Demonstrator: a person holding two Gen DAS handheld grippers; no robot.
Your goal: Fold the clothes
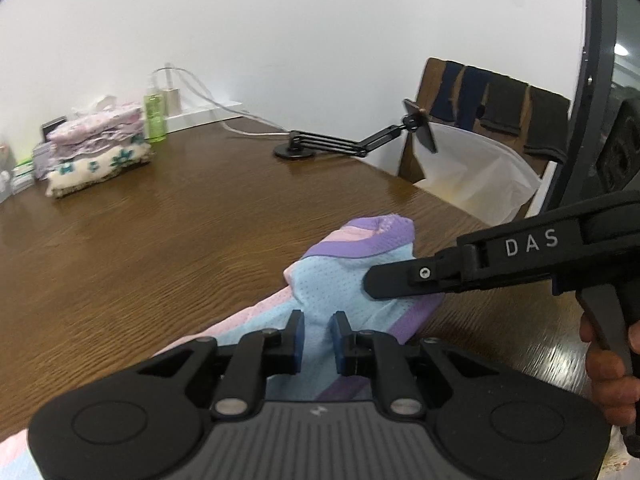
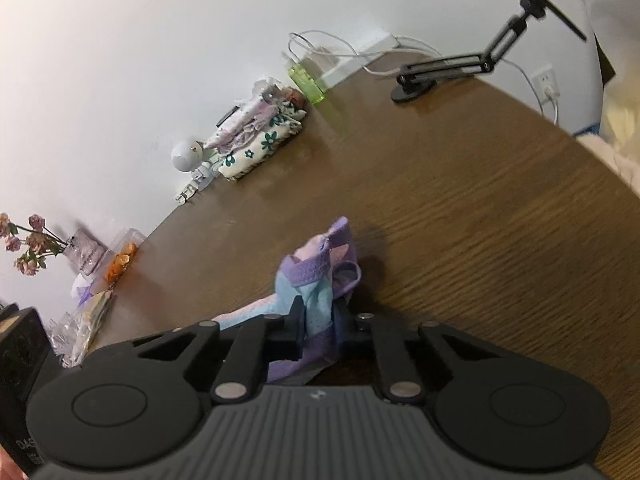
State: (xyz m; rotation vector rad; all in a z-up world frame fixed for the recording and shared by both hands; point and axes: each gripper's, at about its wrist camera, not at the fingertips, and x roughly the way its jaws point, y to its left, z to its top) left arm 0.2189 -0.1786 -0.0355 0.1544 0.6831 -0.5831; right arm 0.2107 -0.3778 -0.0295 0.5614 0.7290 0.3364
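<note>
A pastel garment [image 1: 332, 276] of blue, pink and purple mesh lies bunched on the brown wooden table [image 1: 160, 248]. My left gripper [image 1: 319, 338] is shut on a blue fold of it near the lower middle of the left wrist view. My right gripper [image 1: 384, 282] reaches in from the right, its tip on the cloth just below the purple band, and a person's hand [image 1: 608, 364] holds its handle. In the right wrist view the garment [image 2: 316, 268] rises in a crumpled peak, and the right gripper [image 2: 320, 320] is shut on its blue and purple edge.
A stack of folded clothes [image 1: 96, 152] and a green bottle [image 1: 155, 114] stand at the table's far left by the wall. A black phone-holder arm [image 1: 332, 144] sits at the far edge. Beyond it is a chair with a white bag [image 1: 480, 168]. A vase of flowers [image 2: 80, 248] stands at the left.
</note>
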